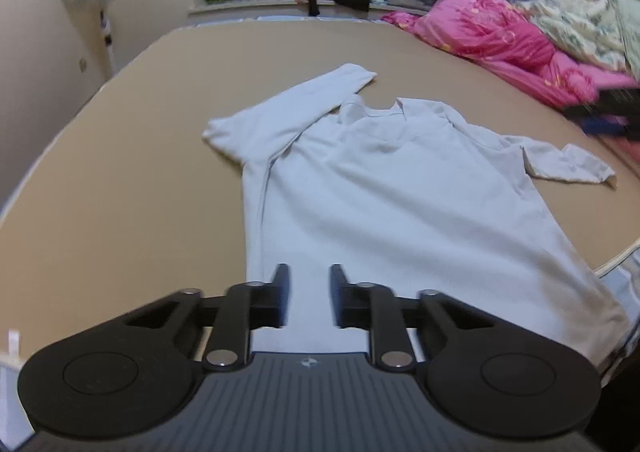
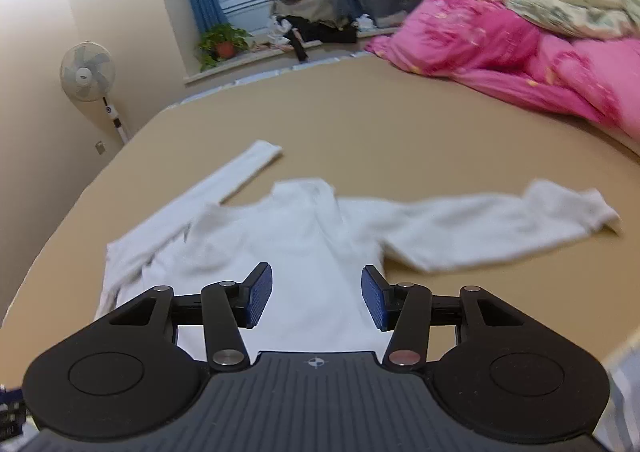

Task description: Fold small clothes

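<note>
White long-sleeved cotton shirt (image 1: 384, 188) flat on tan bed surface (image 1: 120, 172); left gripper (image 1: 309, 294) and right gripper (image 2: 317, 298) jaws apart, nothing held.

White long-sleeved top (image 1: 380, 188): soft matt knit cloth, lightly creased. Bed (image 1: 120, 180): smooth matt tan sheet; pink quilt (image 2: 500, 64), faintly glossy fabric with a printed pattern. Left tool (image 1: 310, 298) and right tool (image 2: 317, 298): matt black plastic arms, shiny metal rivets, ribbed grey body, textured blue pads (image 2: 260, 294).
</note>
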`<state>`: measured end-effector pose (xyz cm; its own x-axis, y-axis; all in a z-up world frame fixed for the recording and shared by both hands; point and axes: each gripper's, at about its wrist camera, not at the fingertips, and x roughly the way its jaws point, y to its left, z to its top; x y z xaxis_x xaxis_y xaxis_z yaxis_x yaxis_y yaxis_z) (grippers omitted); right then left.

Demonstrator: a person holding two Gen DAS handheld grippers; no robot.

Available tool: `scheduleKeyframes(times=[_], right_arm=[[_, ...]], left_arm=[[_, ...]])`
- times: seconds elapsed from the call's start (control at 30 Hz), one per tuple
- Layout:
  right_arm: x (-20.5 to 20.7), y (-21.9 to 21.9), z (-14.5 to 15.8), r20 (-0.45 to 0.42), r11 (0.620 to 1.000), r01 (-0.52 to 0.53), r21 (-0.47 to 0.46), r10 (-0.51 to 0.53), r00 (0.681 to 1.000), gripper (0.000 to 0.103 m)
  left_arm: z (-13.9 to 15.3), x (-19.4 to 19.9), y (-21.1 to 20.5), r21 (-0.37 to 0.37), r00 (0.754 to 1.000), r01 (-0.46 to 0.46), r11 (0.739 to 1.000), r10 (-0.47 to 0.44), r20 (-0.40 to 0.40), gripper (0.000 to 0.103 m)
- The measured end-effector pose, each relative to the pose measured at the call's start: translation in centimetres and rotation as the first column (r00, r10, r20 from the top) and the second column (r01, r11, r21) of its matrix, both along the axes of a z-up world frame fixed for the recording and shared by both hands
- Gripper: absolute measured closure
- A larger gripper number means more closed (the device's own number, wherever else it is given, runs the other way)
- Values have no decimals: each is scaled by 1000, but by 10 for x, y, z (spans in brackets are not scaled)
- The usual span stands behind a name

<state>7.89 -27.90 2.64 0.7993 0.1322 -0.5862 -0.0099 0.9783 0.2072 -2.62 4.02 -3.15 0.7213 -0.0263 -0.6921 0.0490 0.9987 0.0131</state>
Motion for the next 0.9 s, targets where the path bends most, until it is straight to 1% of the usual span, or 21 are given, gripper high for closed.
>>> scheduleKeyframes(times=[0.07,0.13,0.17,0.2,0.23,0.27,0.3,0.33,0.4,0.47,0.5,0.57,0.6,0.67,0.73,0.77,0.8,0.83,0.87,0.9], right_arm=[[22,5,-5,9,1000,4,9,-4,1000,52],[36,8,-13,10,999,-2,35,1,1000,53],[45,11,-20,-7,999,-6,43,6,1000,58],[53,14,-26,-46,999,-1,46,3,999,73],[60,17,-29,-51,998,-9,59,12,999,83],[63,21,-29,-41,998,-22,67,24,999,86],[67,23,-28,-28,998,-32,58,34,999,94],[70,25,-26,-17,999,-34,42,35,999,96],[77,25,-29,-23,1000,-16,19,16,1000,96],[87,21,-34,-68,1000,1,23,1,998,95],[91,16,-39,-105,999,13,36,-9,994,95],[97,10,-46,-165,998,23,60,-13,986,94],[99,8,-49,-187,997,24,67,-11,982,92],[101,5,-52,-205,997,27,66,-13,979,89],[102,4,-53,-211,998,19,55,-7,978,88],[102,4,-53,-213,999,13,52,-2,977,88],[101,3,-52,-215,999,10,52,1,977,87],[101,2,-53,-218,999,9,51,3,976,84],[101,2,-53,-222,999,8,53,4,975,83],[103,2,-54,-228,998,10,58,4,974,82]], left_arm=[[8,15,-9,20,1000,13,1000,-13,13,98],[22,36,-12,50,999,22,998,-24,47,98],[28,50,-11,62,998,24,998,-28,59,98],[31,72,-15,63,997,23,998,-27,67,98],[37,92,-17,51,997,24,998,-28,71,98],[42,114,-19,36,997,27,999,-29,72,98],[46,134,-20,26,997,28,999,-30,73,98],[49,158,-24,16,997,29,999,-30,72,98],[51,213,-35,-7,998,39,999,-39,53,98],[46,263,-47,-28,999,41,999,-40,27,98],[41,287,-52,-35,999,44,998,-44,12,97],[25,338,-67,-52,998,52,997,-53,-31,97],[18,357,-72,-53,997,55,997,-57,-46,97],[-3,400,-86,-47,995,67,997,-70,-76,97],[-23,434,-95,-41,993,57,998,-61,-99,96],[-33,455,-99,-46,992,49,998,-54,-118,93],[-41,468,-100,-51,990,40,998,-47,-132,86],[-50,483,-102,-52,989,24,998,-31,-146,80],[-59,498,-105,-39,988,2,999,-8,-157,67],[-67,509,-108,-24,987,-13,1000,8,-163,58]])
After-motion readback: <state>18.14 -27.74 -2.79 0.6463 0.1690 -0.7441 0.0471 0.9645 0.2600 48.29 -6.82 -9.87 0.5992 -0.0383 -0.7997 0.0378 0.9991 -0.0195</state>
